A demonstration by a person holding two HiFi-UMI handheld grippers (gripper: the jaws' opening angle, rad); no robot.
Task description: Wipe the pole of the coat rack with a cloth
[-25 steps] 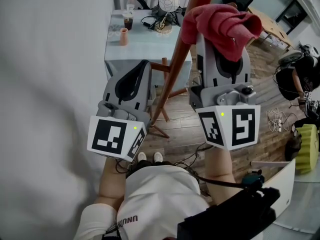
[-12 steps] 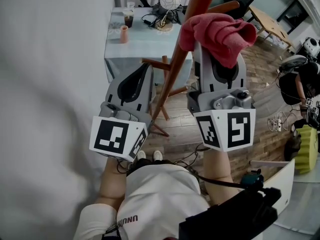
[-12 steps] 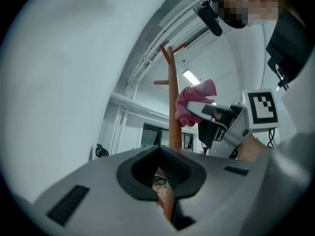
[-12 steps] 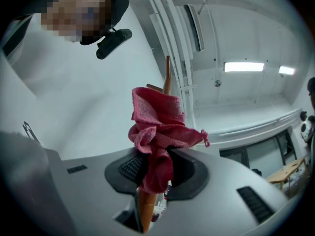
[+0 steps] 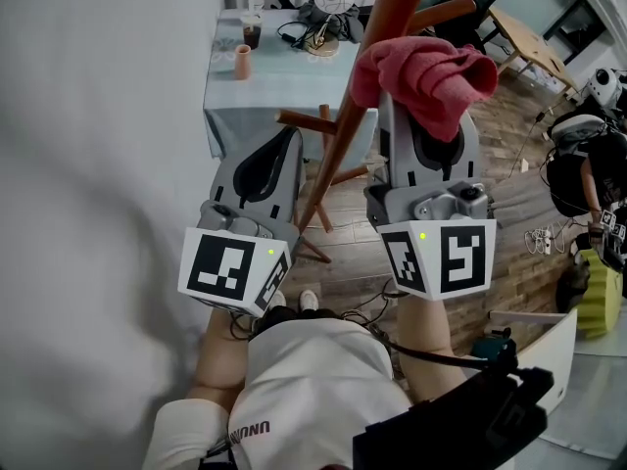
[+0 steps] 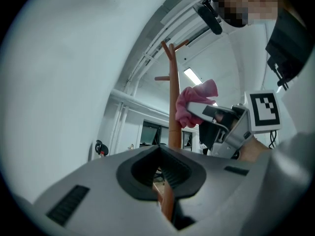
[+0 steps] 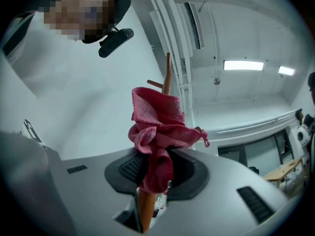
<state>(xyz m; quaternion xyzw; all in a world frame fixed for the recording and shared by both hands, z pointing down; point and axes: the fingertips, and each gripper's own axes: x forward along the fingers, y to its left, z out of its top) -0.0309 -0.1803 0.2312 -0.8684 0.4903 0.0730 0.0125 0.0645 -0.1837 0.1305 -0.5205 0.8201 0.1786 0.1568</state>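
One pole (image 5: 340, 147), one cloth (image 5: 426, 67), two grippers (image 5: 277, 147) (image 5: 429, 133).

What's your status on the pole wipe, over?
Left gripper shut on pole. Right gripper shut on cloth, cloth against pole. Peg juts out lower down.

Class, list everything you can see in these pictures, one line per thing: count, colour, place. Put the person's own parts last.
pole: one, reddish-brown wood, coat rack's upright, slanting between both grippers
pegs: at least two, brown, sticking out of the pole
cloth: one, pinkish red, bunched against the pole, high up
table: one, pale blue-grey, beyond the rack
cup: one, peach, table's left side
lidded drink: one, dark, behind the cup
floor: brown wood planks
block: one, yellow-green, right edge
left hand-held gripper: grey, closed round the pole lower down
right hand-held gripper: grey, closed on the cloth
marker cubes: two, black-and-white, one per gripper
shirt: white, bottom centre
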